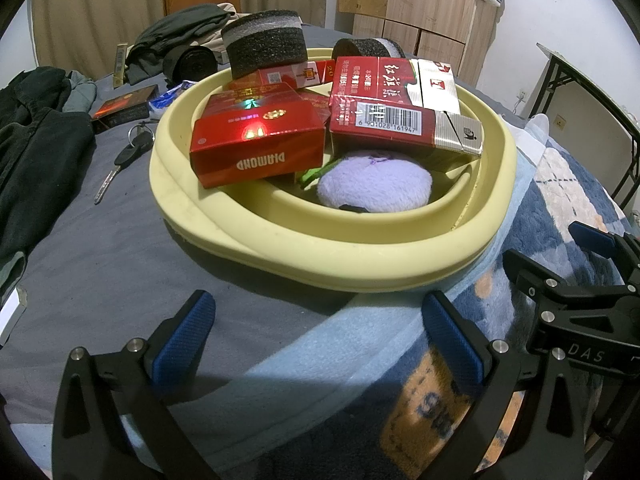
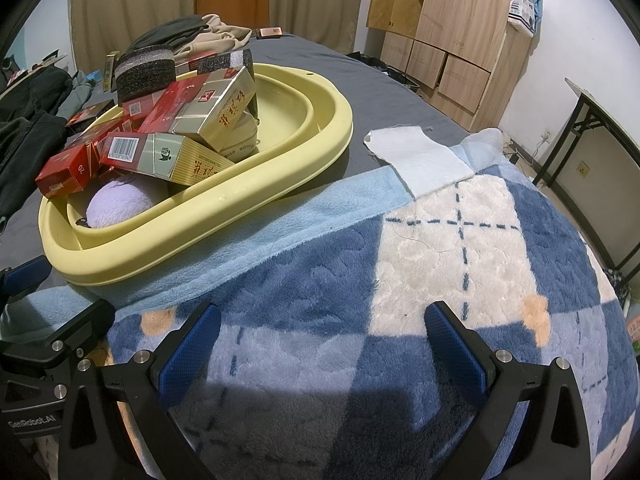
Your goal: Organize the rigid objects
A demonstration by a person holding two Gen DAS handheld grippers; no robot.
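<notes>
A pale yellow oval plastic basin [image 1: 256, 240] is seen on the grey bed sheet [image 1: 100, 264], its near edge on a blue-and-white checked fleece blanket [image 2: 440, 240]. It is filled with rigid red cigarette boxes: one red box [image 1: 256, 140] is marked "DIAMOND", another red-and-silver box [image 1: 404, 128] bears a barcode. A lilac plush ball [image 1: 376, 184] lies beneath them; black foam rolls [image 1: 264, 44] are stacked behind, possibly tape. The left tool [image 1: 320, 344] and right tool [image 2: 324, 348] are both held spread, empty, above the bedding.
</notes>
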